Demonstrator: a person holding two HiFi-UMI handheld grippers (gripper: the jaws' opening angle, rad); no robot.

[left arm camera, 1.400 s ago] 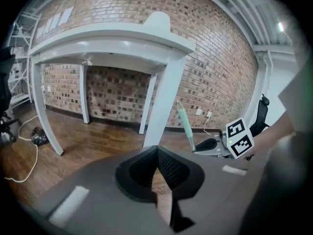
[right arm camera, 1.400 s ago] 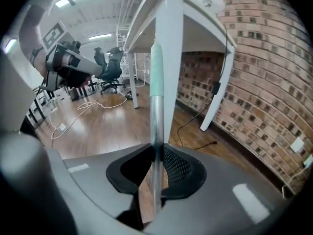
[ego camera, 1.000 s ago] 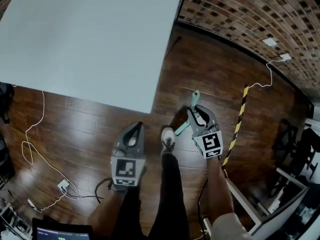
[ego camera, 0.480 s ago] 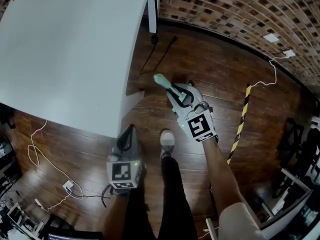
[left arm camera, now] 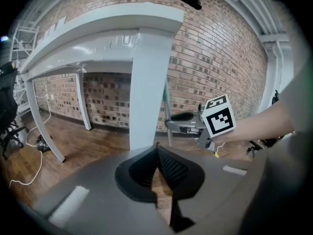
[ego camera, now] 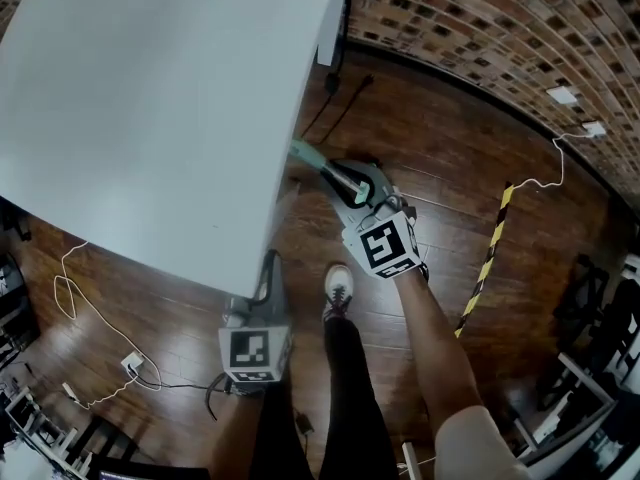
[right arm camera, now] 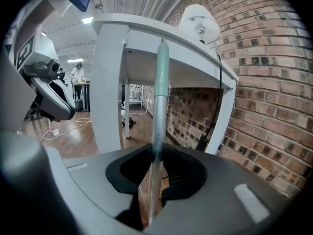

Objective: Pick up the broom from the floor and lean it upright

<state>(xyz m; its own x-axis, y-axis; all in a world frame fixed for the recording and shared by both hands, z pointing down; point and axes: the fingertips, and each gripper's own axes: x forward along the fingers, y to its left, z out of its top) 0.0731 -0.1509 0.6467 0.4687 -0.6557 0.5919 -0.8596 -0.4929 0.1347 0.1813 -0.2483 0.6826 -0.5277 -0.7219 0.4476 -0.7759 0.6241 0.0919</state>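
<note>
The broom stands nearly upright, and only its handle shows: a mint-green top (ego camera: 305, 154) and pale shaft (right arm camera: 160, 97) rising between my right gripper's jaws. My right gripper (ego camera: 350, 183) (right arm camera: 156, 150) is shut on that handle, just off the white table's (ego camera: 150, 98) near corner, beside a table leg (right arm camera: 107, 102). The broom's head is hidden. My left gripper (ego camera: 270, 263) (left arm camera: 157, 148) hangs lower left by the table's edge, shut with nothing in it. From the left gripper view, the right gripper (left arm camera: 186, 124) and the handle (left arm camera: 167, 106) show just past the table leg (left arm camera: 149, 92).
A brick wall (ego camera: 480, 28) runs behind the table. A black cord (ego camera: 330, 103) hangs at the table's far corner. A yellow-black strip (ego camera: 490, 258) and white cables (ego camera: 70, 288) lie on the wooden floor. The person's shoe (ego camera: 337, 286) stands between the grippers.
My right gripper has carried the broom handle leftward to the table's corner, and the handle now stands steeper. My left gripper has drifted a little closer to the table's edge.
</note>
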